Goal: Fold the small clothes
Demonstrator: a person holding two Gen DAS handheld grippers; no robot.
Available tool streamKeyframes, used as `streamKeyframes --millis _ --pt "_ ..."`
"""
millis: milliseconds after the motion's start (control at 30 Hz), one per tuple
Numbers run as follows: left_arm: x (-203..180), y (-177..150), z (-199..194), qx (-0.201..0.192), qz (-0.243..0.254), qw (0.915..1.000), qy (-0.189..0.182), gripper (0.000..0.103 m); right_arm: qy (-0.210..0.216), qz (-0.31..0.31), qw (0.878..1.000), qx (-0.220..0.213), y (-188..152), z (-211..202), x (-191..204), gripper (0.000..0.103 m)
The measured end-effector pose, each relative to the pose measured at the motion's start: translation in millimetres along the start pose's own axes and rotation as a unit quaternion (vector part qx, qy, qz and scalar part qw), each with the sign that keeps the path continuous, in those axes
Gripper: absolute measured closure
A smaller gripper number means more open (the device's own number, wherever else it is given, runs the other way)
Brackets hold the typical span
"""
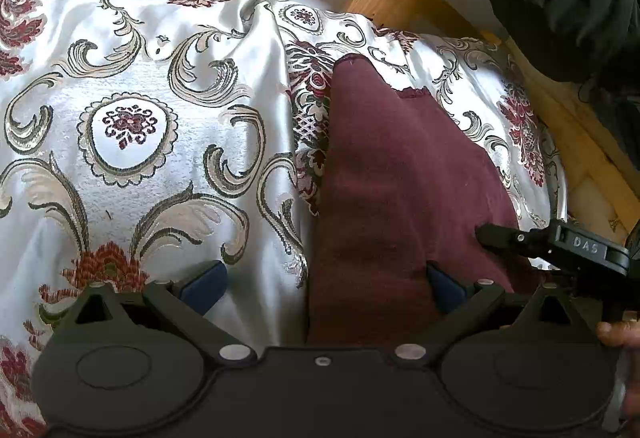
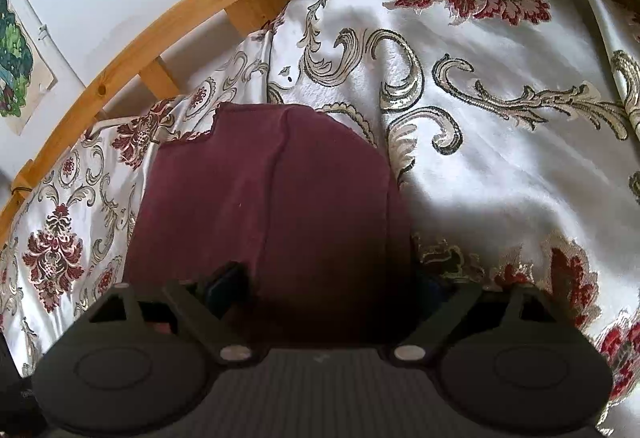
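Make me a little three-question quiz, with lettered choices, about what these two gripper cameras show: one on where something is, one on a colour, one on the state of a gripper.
1. What does the small garment lie on?
A. a bare wooden floor
B. a patterned bedspread
C. a glass table

2. What colour is the garment?
A. dark maroon
B. bright yellow
C. sky blue

3. How does the left gripper stand?
A. shut tight on the garment
B. out of view
C. open, jaws wide apart

Answers:
1 B: white cloth with red floral and scroll motifs surrounds the garment in both views, beside a wooden bed rail.
2 A: it shows a deep wine red in both views.
3 C: its blue fingertips sit far apart in the left wrist view, one over the bedspread, one over the garment.
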State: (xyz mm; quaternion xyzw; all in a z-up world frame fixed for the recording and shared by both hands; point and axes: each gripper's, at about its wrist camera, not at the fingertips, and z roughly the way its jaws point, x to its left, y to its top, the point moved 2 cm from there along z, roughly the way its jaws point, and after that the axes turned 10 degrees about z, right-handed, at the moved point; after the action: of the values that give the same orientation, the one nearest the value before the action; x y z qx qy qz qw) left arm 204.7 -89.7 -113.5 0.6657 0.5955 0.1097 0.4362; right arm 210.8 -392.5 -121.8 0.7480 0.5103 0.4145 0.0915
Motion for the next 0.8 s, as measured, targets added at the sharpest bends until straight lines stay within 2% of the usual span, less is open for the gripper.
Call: streamKeyframes --millis 100,200,267,333,433,500,633,733,800 --pt "0 8 -6 0.003 -0.008 0.9999 -0.006 0.001 -0.006 -0.019 1.000 -0.005 -1 0 2 0.028" --pt "-9 14 -23 -0.051 0.026 0.9980 -0.028 0.001 0.003 -0.015 1.000 -0.015 1 -4 2 0.038" --pt "-19 18 -30 -0.073 0.061 0.9943 -0.048 0.001 0.009 -0.013 1.000 -0.021 2 -5 2 0.045" --pt "-28 22 -29 -0.073 0.088 0.9916 -0.061 0.001 0.015 -0.011 0.999 -0.026 3 -5 1 0.052" --pt "-38 24 -19 -0.054 0.104 0.9909 -0.067 0.001 0.027 0.002 0.999 -0.031 7 -4 -3 0.057" --pt "-36 24 -9 -0.029 0.095 0.9938 -0.050 0.002 0.033 0.017 0.999 -0.031 8 -2 -6 0.057" --pt "-17 32 9 0.004 0.029 0.9992 -0.028 0.006 0.033 0.036 0.998 -0.028 8 1 -10 0.057" --pt "2 33 18 0.017 -0.025 0.9986 -0.043 0.014 0.030 0.034 0.999 -0.028 7 3 -9 0.054" --pt "7 33 21 0.016 -0.042 0.9971 -0.061 0.020 0.029 0.036 0.999 -0.026 7 4 -9 0.052"
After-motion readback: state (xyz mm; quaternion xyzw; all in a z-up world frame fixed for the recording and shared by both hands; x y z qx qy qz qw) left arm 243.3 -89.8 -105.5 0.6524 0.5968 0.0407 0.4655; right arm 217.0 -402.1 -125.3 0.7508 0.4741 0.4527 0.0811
